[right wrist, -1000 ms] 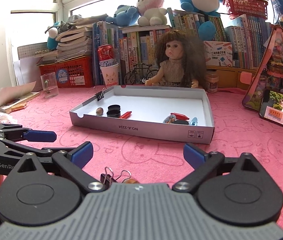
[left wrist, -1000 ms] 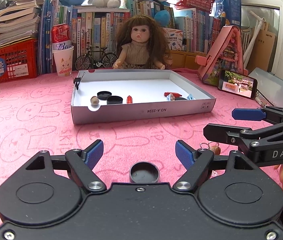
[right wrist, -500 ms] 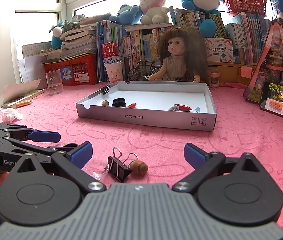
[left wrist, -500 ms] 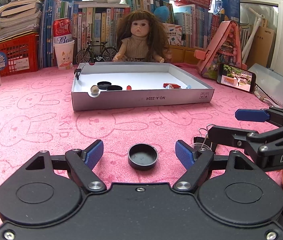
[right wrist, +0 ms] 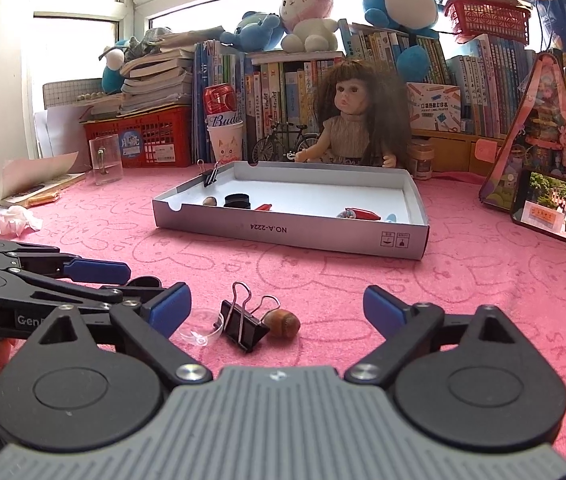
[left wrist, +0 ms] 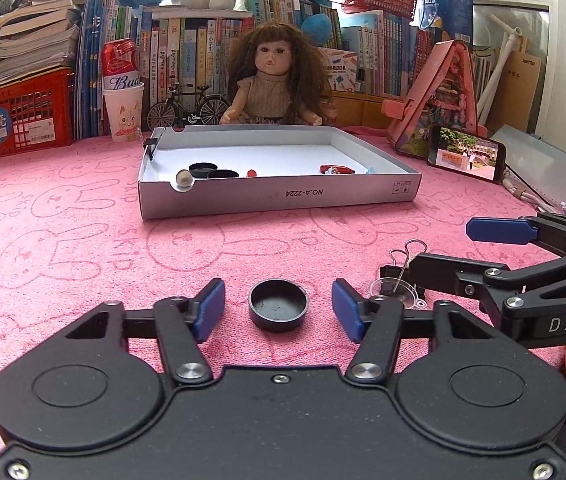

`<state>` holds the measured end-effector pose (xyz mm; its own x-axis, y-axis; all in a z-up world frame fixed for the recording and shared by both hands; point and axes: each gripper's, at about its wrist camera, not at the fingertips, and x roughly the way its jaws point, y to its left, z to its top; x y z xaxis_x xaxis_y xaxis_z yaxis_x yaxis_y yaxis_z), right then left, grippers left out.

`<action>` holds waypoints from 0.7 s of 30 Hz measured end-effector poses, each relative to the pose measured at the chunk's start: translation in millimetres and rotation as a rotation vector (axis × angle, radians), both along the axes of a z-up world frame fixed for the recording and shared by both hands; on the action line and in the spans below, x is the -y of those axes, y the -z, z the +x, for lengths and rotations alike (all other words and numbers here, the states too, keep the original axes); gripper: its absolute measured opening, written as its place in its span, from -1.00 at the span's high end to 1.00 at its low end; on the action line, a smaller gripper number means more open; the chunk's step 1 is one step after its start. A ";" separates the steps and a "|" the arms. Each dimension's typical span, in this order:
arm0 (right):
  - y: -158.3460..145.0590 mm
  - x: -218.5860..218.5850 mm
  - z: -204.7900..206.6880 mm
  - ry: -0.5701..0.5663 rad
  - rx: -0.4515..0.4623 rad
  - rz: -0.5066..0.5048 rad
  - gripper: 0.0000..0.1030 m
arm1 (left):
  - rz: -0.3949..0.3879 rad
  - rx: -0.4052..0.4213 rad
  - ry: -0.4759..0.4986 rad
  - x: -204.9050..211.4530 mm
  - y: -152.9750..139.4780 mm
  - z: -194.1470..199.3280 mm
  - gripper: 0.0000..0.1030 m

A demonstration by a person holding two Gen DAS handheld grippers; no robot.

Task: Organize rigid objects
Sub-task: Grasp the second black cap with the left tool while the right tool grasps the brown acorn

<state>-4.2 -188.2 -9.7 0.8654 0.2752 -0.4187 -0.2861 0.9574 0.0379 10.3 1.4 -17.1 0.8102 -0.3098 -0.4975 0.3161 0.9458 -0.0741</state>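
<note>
The left gripper [left wrist: 278, 311] closed its blue pads in on both sides of the little black cap [left wrist: 278, 309], but a gap was left on each side and they did not touch it. The cap showed more fully out in front of the gripper than it did before. The right gripper [right wrist: 277, 309] closed a tiny bit and moved a little lower, so the black binder clip [right wrist: 242, 327] and the brown nut [right wrist: 283, 323] beside it came into plain view between its wide-apart pads.

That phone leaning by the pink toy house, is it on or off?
On. The phone screen is lit and shows a bright outdoor picture, visible from both cameras.
</note>
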 end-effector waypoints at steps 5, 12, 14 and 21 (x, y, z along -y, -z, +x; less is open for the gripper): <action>0.6 5.7 -4.6 0.041 0.006 -0.015 -0.63 | 0.002 0.014 -0.001 -0.2 -0.8 -1.7 0.07; 5.5 12.7 3.4 0.137 -0.031 -0.074 -0.47 | 0.007 0.016 0.002 0.9 -0.5 -3.0 0.08; 7.5 10.0 5.1 0.133 -0.042 -0.085 -0.43 | 0.011 0.016 0.005 1.9 0.3 -3.7 0.08; 10.7 -4.3 11.7 0.111 -0.059 -0.117 -0.31 | 0.016 0.014 0.006 3.7 2.4 -3.9 0.08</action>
<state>7.4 -183.8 -20.3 0.8607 0.1260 -0.4932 -0.1792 0.9819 -0.0619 6.4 -2.3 -19.5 0.8153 -0.3071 -0.4909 0.3230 0.9448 -0.0546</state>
